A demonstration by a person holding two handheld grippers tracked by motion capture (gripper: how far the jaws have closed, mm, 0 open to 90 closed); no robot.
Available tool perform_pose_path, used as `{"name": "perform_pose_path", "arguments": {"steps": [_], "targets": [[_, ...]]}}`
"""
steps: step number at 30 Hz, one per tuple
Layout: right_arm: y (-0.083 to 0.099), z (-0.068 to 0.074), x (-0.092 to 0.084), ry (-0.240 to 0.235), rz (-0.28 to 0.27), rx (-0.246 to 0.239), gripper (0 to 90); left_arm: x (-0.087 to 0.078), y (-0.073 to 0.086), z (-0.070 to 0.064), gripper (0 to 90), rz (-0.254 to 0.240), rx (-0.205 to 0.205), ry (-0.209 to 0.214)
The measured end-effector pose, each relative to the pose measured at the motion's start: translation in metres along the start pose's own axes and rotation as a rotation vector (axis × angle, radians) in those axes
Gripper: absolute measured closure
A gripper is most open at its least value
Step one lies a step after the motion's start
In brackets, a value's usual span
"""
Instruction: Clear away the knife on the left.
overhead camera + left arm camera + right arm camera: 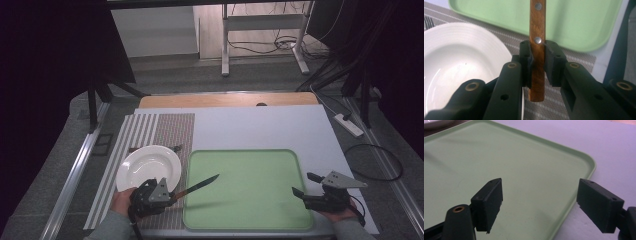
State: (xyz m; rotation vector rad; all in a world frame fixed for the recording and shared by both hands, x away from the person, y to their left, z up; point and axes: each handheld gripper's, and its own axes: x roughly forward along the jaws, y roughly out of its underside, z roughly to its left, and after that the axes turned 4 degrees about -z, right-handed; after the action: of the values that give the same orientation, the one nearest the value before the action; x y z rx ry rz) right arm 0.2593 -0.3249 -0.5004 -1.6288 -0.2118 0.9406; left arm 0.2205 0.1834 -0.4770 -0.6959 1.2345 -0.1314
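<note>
A knife with a brown wooden handle [537, 27] and a dark blade [205, 182] is clamped in my left gripper [172, 195], which is shut on the handle near its butt end [538, 58]. The blade points up and to the right over the left edge of the green tray [250, 210]. A white plate [149, 167] lies just left of the tray, beside the left gripper [456, 62]. My right gripper [302, 183] hovers at the tray's right edge [584, 162], open with nothing between its jaws [539, 200].
A fork [155, 148] lies behind the plate on the striped placemat [165, 130]. Plate, tray and placemat rest on a pale sheet [260, 125] over the table. Beyond the table stand a desk frame [225, 45] and floor cables; a power strip [348, 125] lies at the right.
</note>
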Motion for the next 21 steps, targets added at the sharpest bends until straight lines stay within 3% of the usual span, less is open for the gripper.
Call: {"name": "perform_pose_path", "arguments": {"steps": [5,11,21], "targets": [[0.0,0.0,0.0,0.0,0.001,0.003,21.8,0.004,-0.012,0.003,76.0,0.01,-0.017,-0.01],[0.0,0.0,0.0,0.0,0.0,0.003,21.8,0.012,-0.029,0.006,76.0,-0.005,-0.065,-0.025],[0.0,-0.001,0.0,0.0,-0.001,0.003,21.9,0.035,-0.061,0.009,76.0,0.037,-0.065,-0.021]]}}
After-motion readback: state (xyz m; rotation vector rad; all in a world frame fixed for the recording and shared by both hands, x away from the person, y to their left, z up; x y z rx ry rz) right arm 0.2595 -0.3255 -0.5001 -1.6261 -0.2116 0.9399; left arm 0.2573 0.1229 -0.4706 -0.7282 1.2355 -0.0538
